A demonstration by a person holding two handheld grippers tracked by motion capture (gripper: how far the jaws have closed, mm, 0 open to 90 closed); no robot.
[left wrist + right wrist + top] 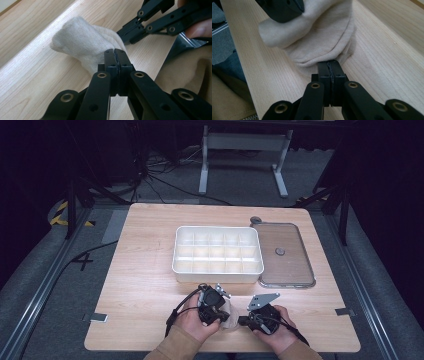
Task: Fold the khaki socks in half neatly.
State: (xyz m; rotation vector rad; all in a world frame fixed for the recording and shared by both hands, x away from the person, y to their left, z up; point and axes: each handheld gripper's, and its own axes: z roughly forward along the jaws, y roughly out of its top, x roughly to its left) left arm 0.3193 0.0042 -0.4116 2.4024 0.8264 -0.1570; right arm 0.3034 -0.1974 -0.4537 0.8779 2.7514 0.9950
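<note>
A beige sock (231, 316) lies bunched on the wooden table (150, 285) near its front edge, between my two grippers. My left gripper (223, 316) comes at it from the left, jaws pressed together at the fabric's edge (115, 53); the sock (82, 42) bulges just beyond the tips. From the right, my right gripper (242, 321) has its jaws closed on the sock's hem (329, 64), and the sock (319, 32) rises behind. The left gripper view also has the right gripper (131, 31) at the top right.
A white compartment box (218, 274) with several empty cells stands mid-table behind the grippers. Its clear lid (292, 267) lies flat to the right of it. Tape marks sit at the table's front corners. Beyond the table lie dark floor and cables.
</note>
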